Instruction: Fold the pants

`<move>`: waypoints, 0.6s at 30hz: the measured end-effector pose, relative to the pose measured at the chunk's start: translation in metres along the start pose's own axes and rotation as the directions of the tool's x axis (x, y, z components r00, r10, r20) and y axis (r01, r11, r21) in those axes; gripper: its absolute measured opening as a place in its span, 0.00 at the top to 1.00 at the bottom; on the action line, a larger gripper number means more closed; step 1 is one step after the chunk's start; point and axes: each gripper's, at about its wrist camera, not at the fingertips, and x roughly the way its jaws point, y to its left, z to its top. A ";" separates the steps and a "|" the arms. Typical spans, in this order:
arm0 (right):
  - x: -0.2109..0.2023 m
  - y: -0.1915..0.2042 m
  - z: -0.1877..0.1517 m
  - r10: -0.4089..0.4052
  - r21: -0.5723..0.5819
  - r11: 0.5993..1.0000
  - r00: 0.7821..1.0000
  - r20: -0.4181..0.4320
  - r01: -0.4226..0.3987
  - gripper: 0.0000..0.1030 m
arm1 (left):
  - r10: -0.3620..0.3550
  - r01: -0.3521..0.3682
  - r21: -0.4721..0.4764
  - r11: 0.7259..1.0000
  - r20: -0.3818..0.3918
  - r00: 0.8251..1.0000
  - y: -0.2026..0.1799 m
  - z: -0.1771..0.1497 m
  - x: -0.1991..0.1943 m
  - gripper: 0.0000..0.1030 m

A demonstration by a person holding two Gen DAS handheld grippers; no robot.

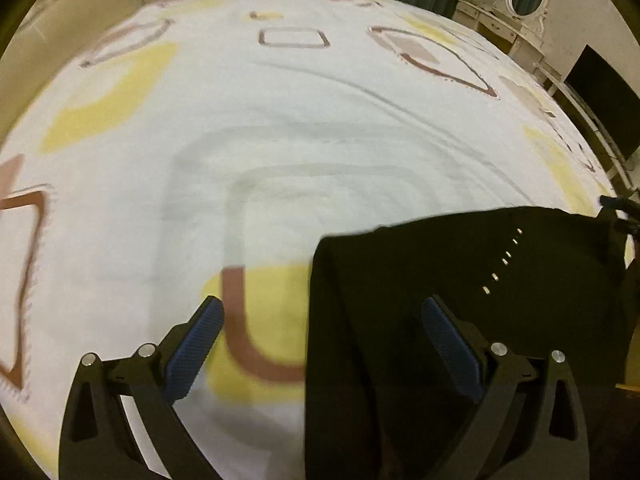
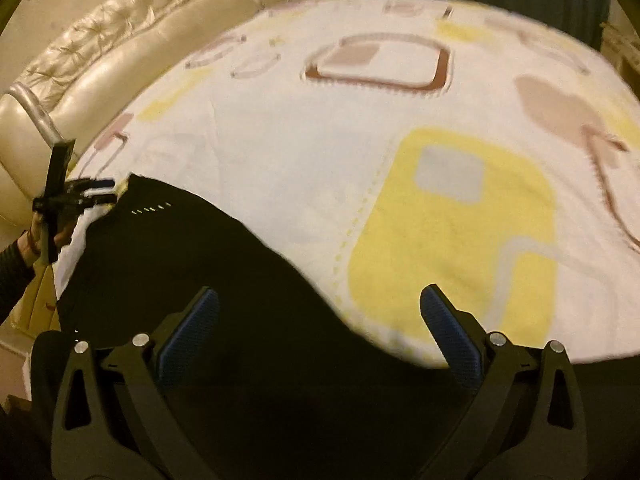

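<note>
Both grippers hang over the bed with their jaws spread wide and nothing between them, so the step in hand looks like reaching in for a first hold on the pants. To do it well, I would bring each gripper down onto an outer edge of the cloth, not the middle, pinch every layer at once, and lift evenly so the dark fabric does not drag the bedsheet [image 1: 280,120] up with it. Matching holds on the two ends should keep the fold square.

The left gripper [image 1: 320,316] has one finger over the sheet and the other over the pants [image 1: 460,280], whose near edge runs toward 6 o'clock in its view. The right gripper [image 2: 320,308] sits above the pants [image 2: 200,256], which fill its view from 6 to 9 o'clock; the left gripper [image 2: 94,190] shows at 9 o'clock, just beside the far corner of the cloth.

The pants are black, lying mostly flat, with a short row of small pale marks near one end. Whether these are studs or stitches is too small to tell. Motion blur softens the sheet's yellow and brown pattern.
</note>
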 end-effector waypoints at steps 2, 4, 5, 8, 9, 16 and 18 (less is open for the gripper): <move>0.012 -0.004 0.002 0.011 -0.010 1.000 0.999 -0.035 -0.012 0.10 | -0.015 0.016 0.029 0.999 -0.020 1.000 -0.001 0.005 0.011 0.04; 0.025 -0.007 0.007 0.025 -0.032 0.999 0.996 -0.086 -0.028 0.31 | 0.006 -0.004 0.078 0.997 -0.026 1.000 -0.005 0.010 0.020 0.05; 0.033 -0.007 0.008 0.023 -0.042 0.999 0.992 -0.126 -0.029 0.43 | 0.013 -0.011 0.095 0.995 -0.022 1.000 -0.009 0.011 0.021 0.05; 0.041 -0.002 0.004 0.010 -0.103 0.994 0.984 -0.179 -0.029 0.57 | 0.005 -0.002 0.114 0.993 -0.025 1.000 -0.012 0.017 0.023 0.16; 0.040 0.001 0.003 0.009 -0.120 0.992 0.983 -0.184 -0.032 0.65 | 0.002 0.000 0.125 0.992 -0.018 1.000 -0.015 0.018 0.021 0.35; 0.019 0.016 0.001 0.012 -0.142 0.989 0.988 -0.153 -0.034 0.93 | -0.025 0.030 0.099 0.995 -0.045 0.999 -0.020 0.030 0.006 0.82; 0.001 0.022 -0.002 -0.007 -0.155 0.988 0.995 -0.097 -0.009 0.93 | -0.033 0.035 0.069 0.997 -0.028 0.999 -0.019 0.029 -0.007 0.92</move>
